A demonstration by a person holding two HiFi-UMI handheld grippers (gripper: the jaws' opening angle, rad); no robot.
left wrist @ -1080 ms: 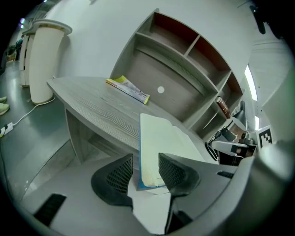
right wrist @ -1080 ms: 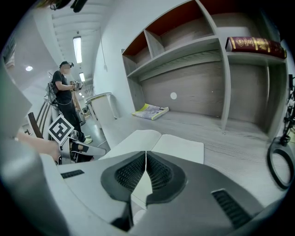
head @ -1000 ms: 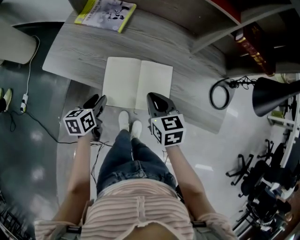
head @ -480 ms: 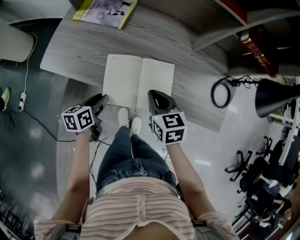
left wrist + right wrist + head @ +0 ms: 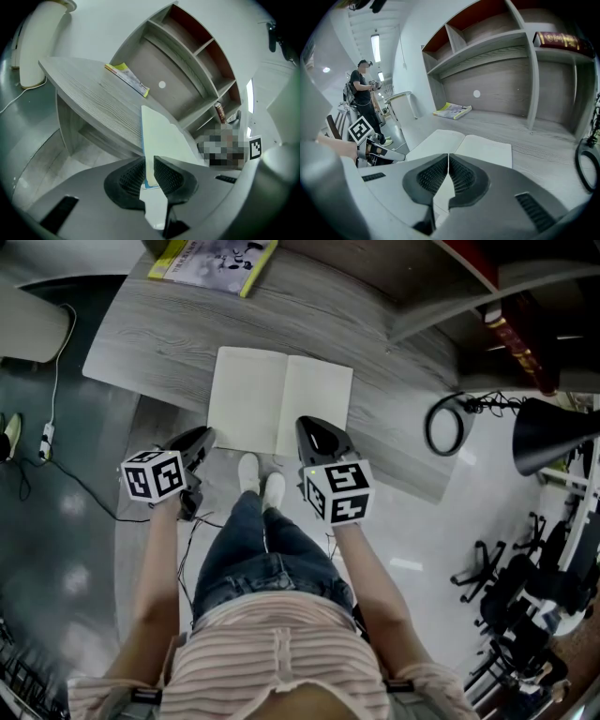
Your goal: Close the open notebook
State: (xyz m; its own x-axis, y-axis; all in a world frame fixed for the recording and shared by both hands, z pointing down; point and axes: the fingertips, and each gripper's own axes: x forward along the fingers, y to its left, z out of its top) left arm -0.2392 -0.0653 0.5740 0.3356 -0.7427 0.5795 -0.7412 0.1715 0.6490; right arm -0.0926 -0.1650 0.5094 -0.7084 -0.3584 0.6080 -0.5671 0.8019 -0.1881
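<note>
The open notebook [image 5: 279, 401] lies flat on the grey wooden desk [image 5: 375, 343], cream pages up. My left gripper [image 5: 200, 439] is at its near left corner. In the left gripper view the jaws are closing, and the pads of the left gripper [image 5: 150, 171] sit on both sides of the corner of the blue-backed notebook [image 5: 161, 133]. My right gripper [image 5: 319, 432] hovers over the near edge of the right page. In the right gripper view the right gripper [image 5: 448, 176] is shut with nothing between its pads, and the notebook [image 5: 459, 143] lies just beyond.
A yellow-edged booklet [image 5: 214, 259] lies at the desk's far left. Shelves with a dark red book [image 5: 514, 329] rise behind the desk. A black lamp [image 5: 553, 432] and a coiled cable [image 5: 445, 426] sit right. The person's white shoes [image 5: 261, 486] stand below the desk edge.
The left gripper's jaws have narrowed onto the notebook's near left corner and its cube has tilted slightly. The right gripper and the notebook have stayed put.
</note>
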